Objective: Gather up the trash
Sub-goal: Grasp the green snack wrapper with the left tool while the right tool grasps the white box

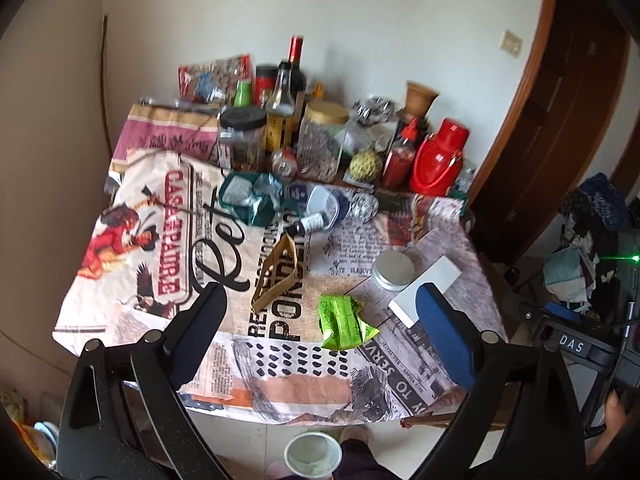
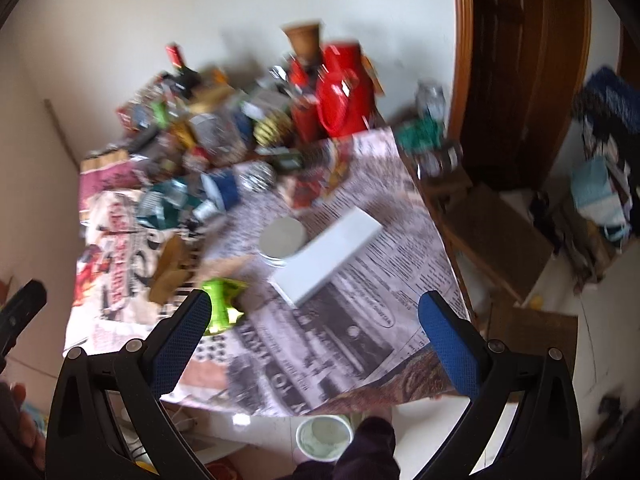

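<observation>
The table [image 1: 400,394], draped in a printed newspaper-style cloth, carries a crowd of jars, bottles and a red flask [image 1: 438,162] along its far edge, and a careless reach there could topple glass. Nearer lie a white box [image 1: 426,286] and a round tin [image 1: 393,270], neither plainly trash, so a wrong pick is possible. The trash itself lies well apart: a crumpled teal wrapper [image 1: 250,196] and a foil ball [image 1: 363,206] mid-table, a tan paper strip [image 1: 278,276], and a green wrapper [image 1: 344,322] near the front edge. A bin [image 1: 314,456] stands on the floor below. Both the left gripper [image 1: 320,308] and right gripper [image 2: 314,312] hang released and empty above the front edge. The right view is blurred, suggesting quick motion; a hasty pinch could snag the loose cloth and drag everything.
</observation>
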A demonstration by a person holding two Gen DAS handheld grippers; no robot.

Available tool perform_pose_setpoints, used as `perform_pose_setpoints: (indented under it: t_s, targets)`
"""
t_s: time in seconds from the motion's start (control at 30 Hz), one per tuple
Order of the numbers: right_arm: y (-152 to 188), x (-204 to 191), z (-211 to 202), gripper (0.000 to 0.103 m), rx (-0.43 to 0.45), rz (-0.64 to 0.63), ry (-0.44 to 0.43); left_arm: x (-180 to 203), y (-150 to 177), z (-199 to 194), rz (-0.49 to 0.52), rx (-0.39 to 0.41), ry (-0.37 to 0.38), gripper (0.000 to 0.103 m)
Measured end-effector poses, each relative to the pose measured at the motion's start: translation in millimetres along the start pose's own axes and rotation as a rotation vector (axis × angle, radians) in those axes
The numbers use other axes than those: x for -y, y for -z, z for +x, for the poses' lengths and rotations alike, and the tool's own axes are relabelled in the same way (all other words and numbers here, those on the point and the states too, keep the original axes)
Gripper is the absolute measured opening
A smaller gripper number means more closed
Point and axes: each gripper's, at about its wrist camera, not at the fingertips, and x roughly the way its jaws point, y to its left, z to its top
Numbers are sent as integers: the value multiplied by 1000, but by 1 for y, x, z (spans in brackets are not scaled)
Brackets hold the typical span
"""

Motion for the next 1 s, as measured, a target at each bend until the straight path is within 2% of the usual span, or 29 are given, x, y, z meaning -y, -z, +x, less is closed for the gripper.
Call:
perform_pose_setpoints:
  t_s: [0.1,0.23,0.37,0.47,0.57,0.63,0.8,1.0]
  targets:
    - [-8,6,32,103,-46,-1,35,2,1,33,-41,-64,-11,96]
    - [-16,-4,75,103,-136,-56,26,-1,8,67,-79,-133,-72,96]
    - [-21,-16,109,102,-175,-88,8,-7,19,99,-109,-202,-127,96]
    - [-26,-25,135,102,-173,-84,44,-11,25,115,-121,-239,-155,96]
    - [-29,-31,153,101,-196,-68,32,-12,28,127,-125,-262,-176,96]
    - [-28,-36,162,101,-211,-81,29,-11,31,134,-125,-278,-184,96]
    - [-17,-43,167,101,-200,-204,134,-1,36,153,-84,-317,-174,96]
    - [-12,-5,163,101,-228,-180,164,18,40,177,-37,-354,-133,96]
